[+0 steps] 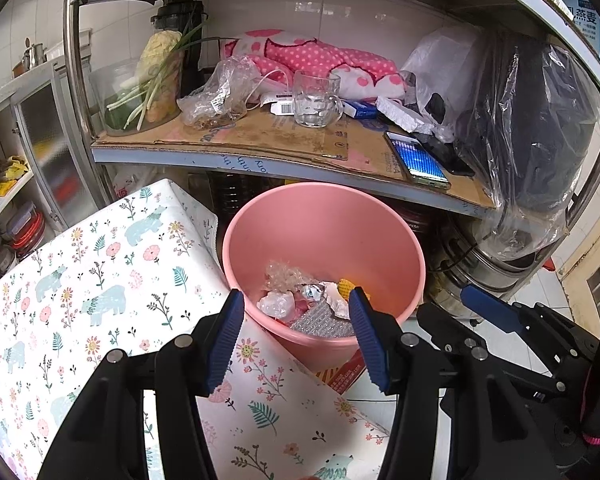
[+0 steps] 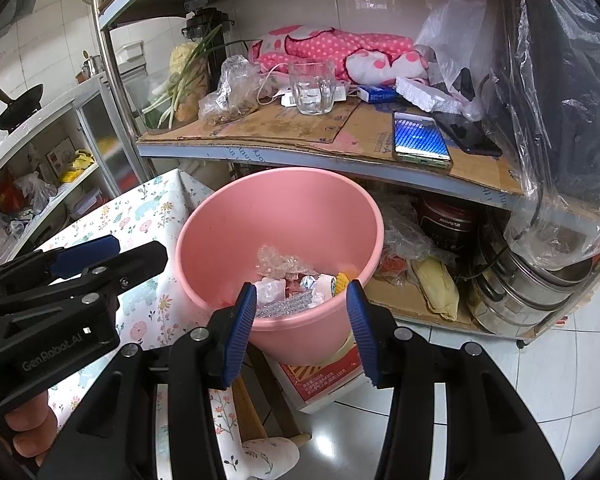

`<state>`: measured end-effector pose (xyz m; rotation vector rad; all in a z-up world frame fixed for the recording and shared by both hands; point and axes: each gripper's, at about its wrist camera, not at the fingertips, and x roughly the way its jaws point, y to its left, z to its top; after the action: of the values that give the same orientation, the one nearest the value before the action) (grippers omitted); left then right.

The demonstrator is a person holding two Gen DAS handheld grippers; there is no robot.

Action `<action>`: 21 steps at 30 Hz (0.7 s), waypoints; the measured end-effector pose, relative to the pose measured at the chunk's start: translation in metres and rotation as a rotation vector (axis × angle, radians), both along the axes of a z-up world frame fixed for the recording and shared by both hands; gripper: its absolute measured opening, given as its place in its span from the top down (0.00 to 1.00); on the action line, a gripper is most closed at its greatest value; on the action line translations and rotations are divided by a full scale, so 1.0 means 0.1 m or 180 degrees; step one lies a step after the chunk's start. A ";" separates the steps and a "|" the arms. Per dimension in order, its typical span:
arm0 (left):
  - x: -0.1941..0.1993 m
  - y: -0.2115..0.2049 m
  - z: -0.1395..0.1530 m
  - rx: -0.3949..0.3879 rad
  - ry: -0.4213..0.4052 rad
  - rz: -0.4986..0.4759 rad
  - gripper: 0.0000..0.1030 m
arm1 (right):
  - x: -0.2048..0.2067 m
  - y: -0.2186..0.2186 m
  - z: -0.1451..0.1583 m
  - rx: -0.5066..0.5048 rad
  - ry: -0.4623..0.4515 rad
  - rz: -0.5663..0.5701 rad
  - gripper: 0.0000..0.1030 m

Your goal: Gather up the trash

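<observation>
Left wrist view: one pink bucket (image 1: 324, 232) holding perhaps six trash scraps (image 1: 300, 300); both hand-held grippers (image 1: 296, 336) (image 2: 302, 330) apart, empty.

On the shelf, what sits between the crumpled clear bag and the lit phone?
A clear glass mug stands on the cardboard between them, in both wrist views.

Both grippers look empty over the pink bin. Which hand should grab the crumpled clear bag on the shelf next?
Left, probably. The crumpled clear bag lies toward the shelf's left end, and the left gripper is open, empty and on that side. The right gripper is also open and empty but further right.
</observation>
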<state>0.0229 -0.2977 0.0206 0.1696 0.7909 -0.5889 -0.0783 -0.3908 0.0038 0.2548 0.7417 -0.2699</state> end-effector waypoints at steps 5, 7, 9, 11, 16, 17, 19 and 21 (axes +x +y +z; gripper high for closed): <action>0.02 -0.01 0.00 0.0005 -0.0001 -0.0003 0.48 | 0.01 0.00 0.00 -0.0005 0.0001 0.0013 0.54; 0.02 -0.01 0.00 0.0011 0.0000 -0.0006 0.48 | 0.03 0.00 0.00 -0.0006 0.0007 0.0015 0.54; 0.03 -0.01 0.00 0.0013 0.0002 -0.0013 0.48 | 0.04 0.00 0.01 -0.0010 0.0013 0.0016 0.54; 0.03 -0.02 0.00 0.0014 0.0002 -0.0015 0.48 | 0.04 0.00 0.01 -0.0007 0.0014 0.0012 0.54; 0.04 -0.02 0.00 0.0022 0.0010 -0.0020 0.48 | 0.04 -0.01 0.01 -0.0007 0.0017 0.0013 0.54; 0.04 -0.02 0.00 0.0025 0.0010 -0.0021 0.48 | 0.04 -0.01 0.01 -0.0010 0.0017 0.0014 0.54; 0.04 -0.03 -0.01 0.0026 0.0010 -0.0023 0.48 | 0.04 -0.01 0.01 -0.0005 0.0015 0.0012 0.54; 0.04 -0.03 -0.01 0.0028 0.0003 -0.0026 0.48 | 0.04 -0.01 0.01 -0.0004 0.0014 0.0010 0.54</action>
<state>0.0268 -0.3005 0.0200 0.1808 0.7941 -0.5934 -0.0740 -0.3915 0.0046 0.2518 0.7464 -0.2681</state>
